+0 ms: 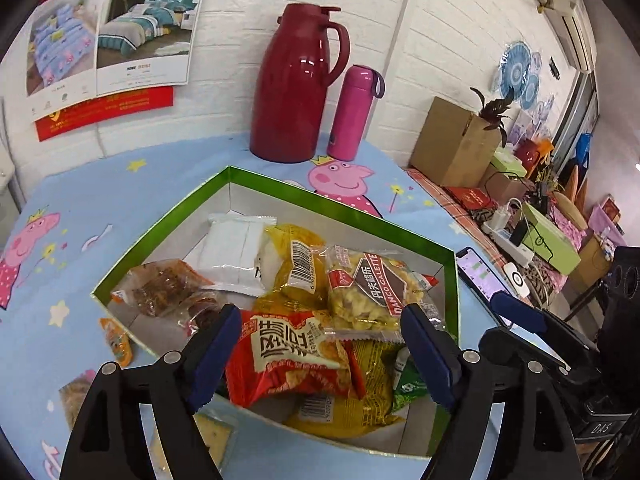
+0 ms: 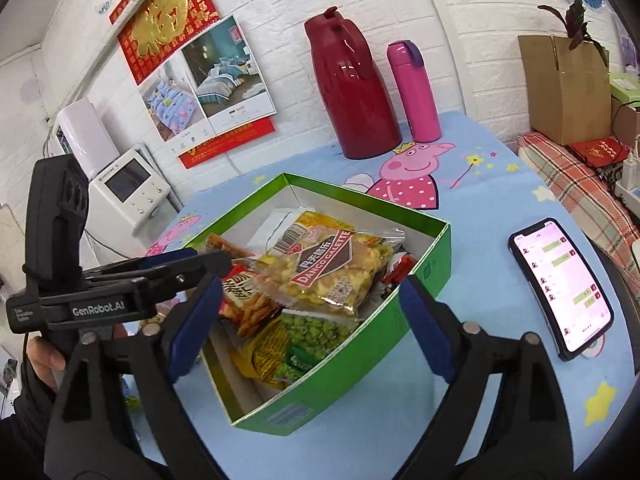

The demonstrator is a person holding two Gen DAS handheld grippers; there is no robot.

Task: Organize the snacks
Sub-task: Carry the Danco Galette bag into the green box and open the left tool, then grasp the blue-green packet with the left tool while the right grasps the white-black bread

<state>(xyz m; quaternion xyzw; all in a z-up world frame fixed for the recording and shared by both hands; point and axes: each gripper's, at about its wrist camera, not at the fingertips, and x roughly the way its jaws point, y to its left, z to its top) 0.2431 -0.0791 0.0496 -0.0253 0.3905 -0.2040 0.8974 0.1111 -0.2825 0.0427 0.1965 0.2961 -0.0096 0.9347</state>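
Hovering both tools over the green box (image 2: 352, 364) right now, and both are spread wide with nothing in them. The left tool (image 1: 320, 344) hangs over the near end of the box, its blue pads either side of the red noodle-snack packet (image 1: 280, 356). That packet lies just below and ahead of it, long axis running across between the pads, so we'd say it's the easy pick if anything in the box needs shifting.

What's still outside the box looks like the real job though. A small orange packet (image 1: 117, 340) sits on the desk (image 1: 100, 208) just beside the box's left wall, and a pale cracker packet (image 1: 212, 436) lies on the desk under the left tool, near the box's front corner. Both are on the left side, so the left tool is clearly the nearer one.

The right tool (image 2: 310, 328) hangs over the box's near right wall, with the Danco Galette bag (image 2: 324, 272) and the green pea packet (image 2: 316, 330) ahead of it.

Watch-outs: the phone (image 2: 560, 288) lies on the desk to the right of the box, well apart from the snacks. The red jug (image 1: 296, 84) and pink flask (image 1: 352, 114) stand at the far edge, out of the way. The box wall itself is what we'd have to lift over.
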